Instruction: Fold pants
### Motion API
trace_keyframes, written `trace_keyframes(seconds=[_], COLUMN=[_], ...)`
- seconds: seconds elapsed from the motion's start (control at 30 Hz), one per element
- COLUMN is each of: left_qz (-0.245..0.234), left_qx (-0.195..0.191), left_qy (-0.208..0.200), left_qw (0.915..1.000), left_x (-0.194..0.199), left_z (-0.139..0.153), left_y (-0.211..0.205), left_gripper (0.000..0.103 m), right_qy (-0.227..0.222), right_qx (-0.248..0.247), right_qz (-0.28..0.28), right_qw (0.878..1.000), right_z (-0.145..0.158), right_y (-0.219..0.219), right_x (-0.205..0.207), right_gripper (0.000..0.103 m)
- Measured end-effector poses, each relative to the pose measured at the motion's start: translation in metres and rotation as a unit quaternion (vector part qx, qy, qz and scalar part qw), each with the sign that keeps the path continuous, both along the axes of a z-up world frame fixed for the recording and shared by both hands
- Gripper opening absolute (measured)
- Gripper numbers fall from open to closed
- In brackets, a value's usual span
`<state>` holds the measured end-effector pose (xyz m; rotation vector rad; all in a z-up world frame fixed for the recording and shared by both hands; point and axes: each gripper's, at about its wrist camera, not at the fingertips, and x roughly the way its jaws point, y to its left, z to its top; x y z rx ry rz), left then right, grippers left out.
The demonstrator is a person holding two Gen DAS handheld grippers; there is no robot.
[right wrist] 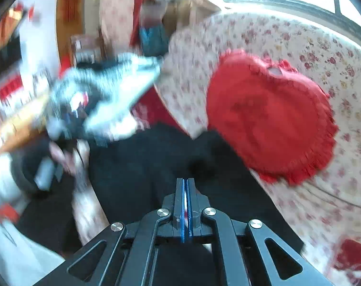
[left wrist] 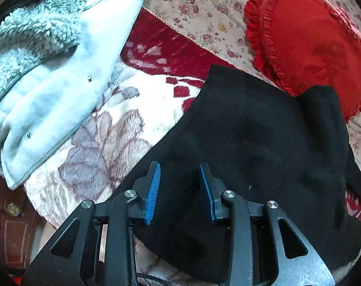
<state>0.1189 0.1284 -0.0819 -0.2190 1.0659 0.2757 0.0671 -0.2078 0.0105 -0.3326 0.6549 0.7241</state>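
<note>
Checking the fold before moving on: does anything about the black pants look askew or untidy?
Yes. The black pants lie skewed, one corner riding up onto the red heart pillow rather than flat on the blanket.

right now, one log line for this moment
pants: folded on bed | left gripper: open over pants | right gripper: shut, view blurred

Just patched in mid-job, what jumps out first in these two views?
The black pants lie spread on a flowery blanket, right under the open left claw. A red frilled heart pillow sits past them on the right. A pale fleece-lined jacket lies off to the left.
</note>
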Motion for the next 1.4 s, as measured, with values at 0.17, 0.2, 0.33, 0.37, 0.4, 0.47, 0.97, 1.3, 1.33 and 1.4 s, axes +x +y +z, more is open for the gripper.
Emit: trace_keyframes(seconds=[0.17,0.2,0.33,0.37,0.4,0.47,0.97,1.3,1.33,1.4], left_qz=[-0.010,-0.012,-0.018,-0.022,-0.026,-0.036,-0.026,0.019,0.019,0.023], left_qx=[0.001,-0.001,-0.006,-0.010,-0.011,-0.004,0.002,-0.026,-0.023,-0.017], left_qy=[0.003,0.002,0.000,0.000,0.001,0.006,-0.004,-0.016,-0.017,-0.020], left_qw=[0.9999,0.9999,0.9998,0.9997,0.9996,0.9993,0.9996,0.9994,0.9994,0.9994], left_x=[-0.001,0.001,0.012,0.017,0.021,0.028,0.034,-0.017,-0.021,-0.031], left_z=[0.003,0.004,0.003,0.002,0.000,-0.004,-0.013,0.000,0.000,0.002], left_y=[-0.008,-0.008,-0.011,-0.013,-0.014,-0.018,-0.008,0.028,0.029,0.032], left_gripper=[0.032,0.032,0.032,0.032,0.032,0.033,0.054,0.054,0.054,0.054], right_qy=[0.037,0.037,0.062,0.078,0.095,0.121,0.145,0.100,0.113,0.143], right_qx=[0.026,0.029,0.021,0.023,0.024,0.019,0.025,0.019,0.007,-0.008], right_qz=[-0.061,-0.065,-0.062,-0.055,-0.050,-0.032,0.068,0.161,0.164,0.151], right_qw=[0.997,0.997,0.996,0.995,0.994,0.992,0.987,0.982,0.980,0.978], right_z=[-0.016,-0.017,-0.030,-0.037,-0.044,-0.059,-0.070,-0.010,-0.024,-0.061], right_y=[-0.014,-0.014,-0.004,-0.002,0.001,0.009,0.022,0.032,0.037,0.045], right_x=[0.039,0.050,0.111,0.130,0.150,0.183,0.196,-0.015,-0.029,-0.045], right_gripper=[0.047,0.062,0.062,0.062,0.062,0.062,0.009,0.004,0.004,0.004])
